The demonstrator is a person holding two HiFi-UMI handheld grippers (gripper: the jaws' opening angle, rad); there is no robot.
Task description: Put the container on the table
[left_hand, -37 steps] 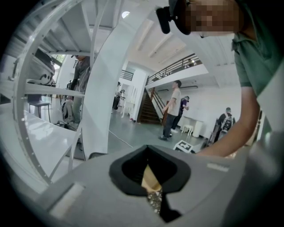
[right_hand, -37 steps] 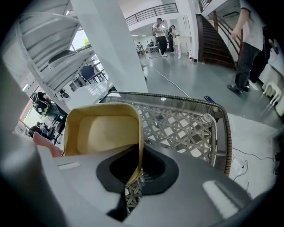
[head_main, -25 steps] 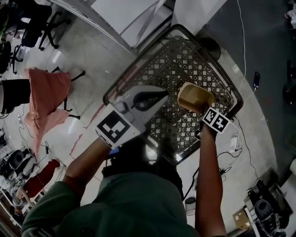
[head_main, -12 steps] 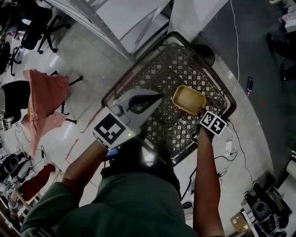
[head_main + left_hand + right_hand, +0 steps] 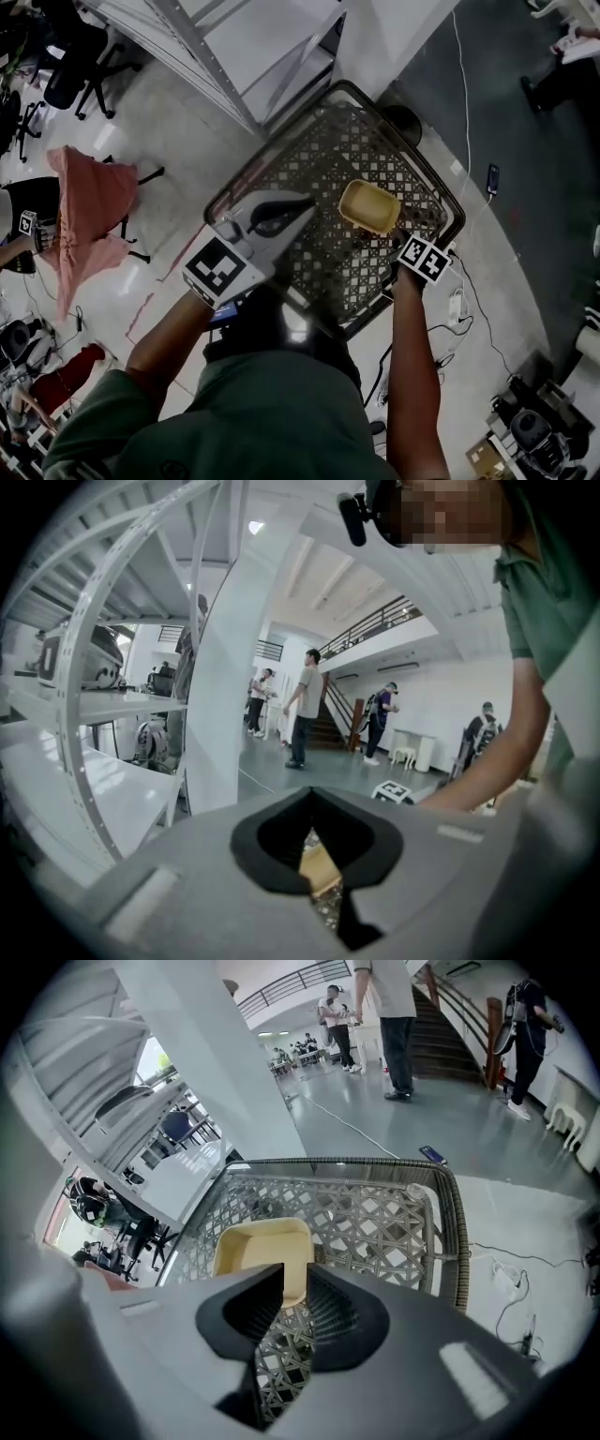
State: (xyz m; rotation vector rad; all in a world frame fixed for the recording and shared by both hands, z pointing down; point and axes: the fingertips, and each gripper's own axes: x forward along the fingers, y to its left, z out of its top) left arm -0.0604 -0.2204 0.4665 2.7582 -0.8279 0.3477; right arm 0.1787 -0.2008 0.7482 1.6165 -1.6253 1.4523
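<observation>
- The right gripper (image 5: 296, 1279) is pinched on the near wall of the container (image 5: 258, 1246). One jaw is inside the wall and one outside, with only the wall's thickness between them.
- The container is a shallow, pale yellow, empty tray with rounded corners. In the head view it sits at about 10 o'clock from the gripper's marker cube (image 5: 419, 256).
- It is over the middle of the table (image 5: 448, 1241), whose top is an open woven lattice inside a dark rim. I cannot tell whether its base is touching the lattice or is just above it.
- It looks like thin, light plastic: stiff enough to carry by one wall, smooth, and not fragile.
- A grip on one edge lets the far side droop or swing, so a slow, level descent would suit it.
- The straight middle of the wall is the best place to grip it, as the curved corners could slip out.
- The lattice could catch a tilted corner, so it should go down flat.
- The left gripper (image 5: 319, 864) is at about 9 o'clock from the container. Its jaws are pressed together and hold nothing.
</observation>
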